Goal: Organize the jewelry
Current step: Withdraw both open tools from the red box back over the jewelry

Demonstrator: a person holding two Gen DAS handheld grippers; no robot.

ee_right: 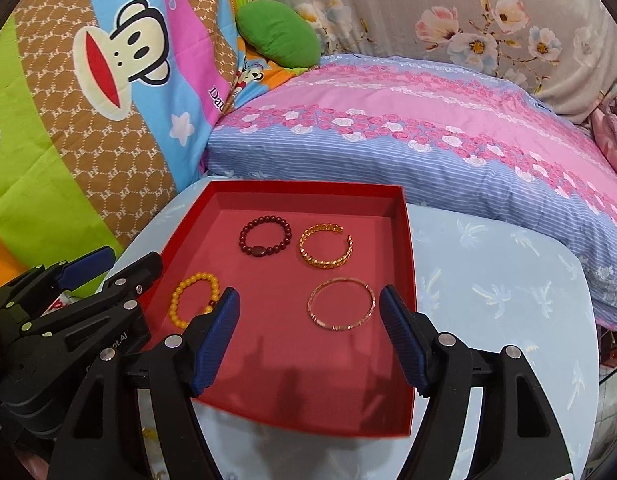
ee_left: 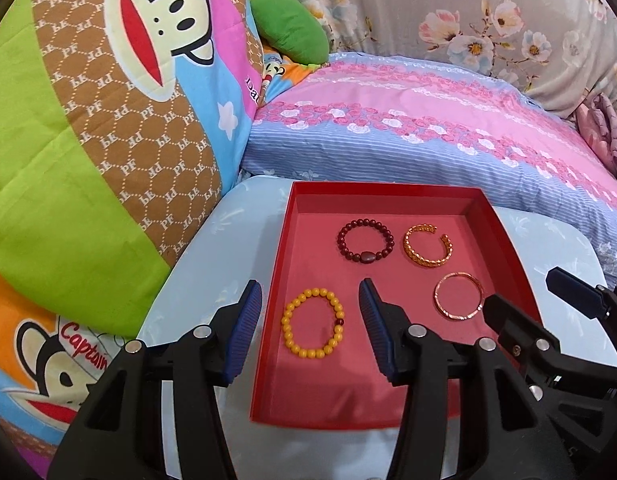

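Jewelry lies in four pieces inside a shallow red tray (ee_left: 484, 236); the tray sits on a pale blue surface (ee_left: 212, 264) with bright quilts (ee_left: 88, 152) and a pink striped pillow (ee_left: 428, 120) banked behind it; largest of the pieces is a thin rose-gold bangle (ee_right: 341, 303) at the near right, then a yellow bead bracelet (ee_left: 313, 322) at the near left, a dark red bead bracelet (ee_left: 365, 238) at the far left and an open gold cuff (ee_left: 427, 246) at the far right; all four lie flat and apart from one another. Both tools hang above the near half of the tray, tilted down; the left gripper (ee_left: 310, 320) stands open and empty with the yellow bead bracelet seen between its fingers but below them; the right gripper (ee_right: 310, 320) is likewise open and empty, the bangle framed in its gap. By my judgement the pieces are already sorted, so any further step calls for little: come straight down over one ring, close on its rim only, and avoid nudging a neighbour or the tray wall.
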